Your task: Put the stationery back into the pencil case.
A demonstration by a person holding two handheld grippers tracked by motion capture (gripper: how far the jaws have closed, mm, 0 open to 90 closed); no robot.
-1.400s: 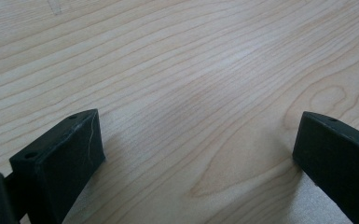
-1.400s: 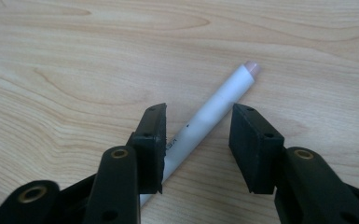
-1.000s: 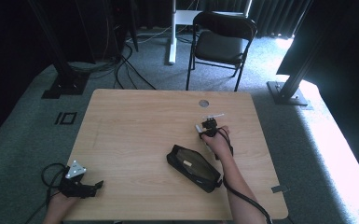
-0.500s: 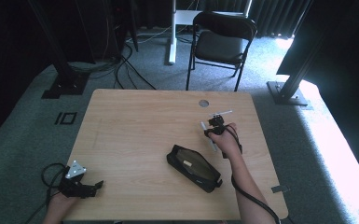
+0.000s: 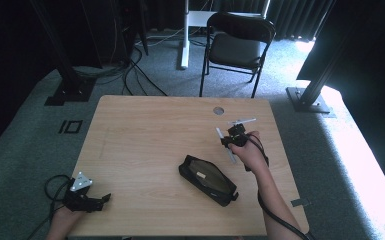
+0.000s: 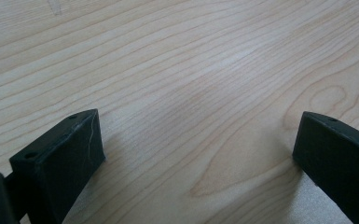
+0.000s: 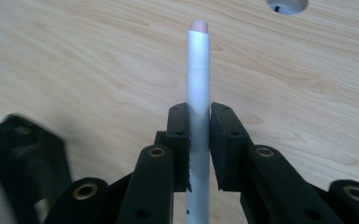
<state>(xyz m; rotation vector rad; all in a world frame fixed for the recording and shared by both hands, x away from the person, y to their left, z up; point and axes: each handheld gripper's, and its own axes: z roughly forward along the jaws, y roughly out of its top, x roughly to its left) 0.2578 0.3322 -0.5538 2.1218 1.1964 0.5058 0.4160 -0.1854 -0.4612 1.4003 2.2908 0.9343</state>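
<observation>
My right gripper (image 5: pixel 229 141) hovers over the right half of the table and is shut on a slim silver-white pen (image 5: pixel 226 145). In the right gripper view the pen (image 7: pixel 199 60) stands between the two pads of the right gripper (image 7: pixel 199 119), its pinkish end pointing away over the wood. A black pencil case (image 5: pixel 208 180) lies at an angle on the table, in front of and to the left of that hand. By the front left corner, my left gripper (image 5: pixel 92 201) rests with its jaws wide apart. Nothing but bare wood lies between the fingers of the left gripper (image 6: pixel 196 140).
The wooden table (image 5: pixel 145 135) has a round cable hole (image 5: pixel 218 110) near its far edge, which appears again at the top of the right gripper view as the hole (image 7: pixel 286 4). A black folding chair (image 5: pixel 237 47) stands beyond the table, with stand legs and cables on the carpet.
My right hand has risen and shifted a little to the right with the pen held in its jaws. The left gripper and the pencil case have stayed where they were.
</observation>
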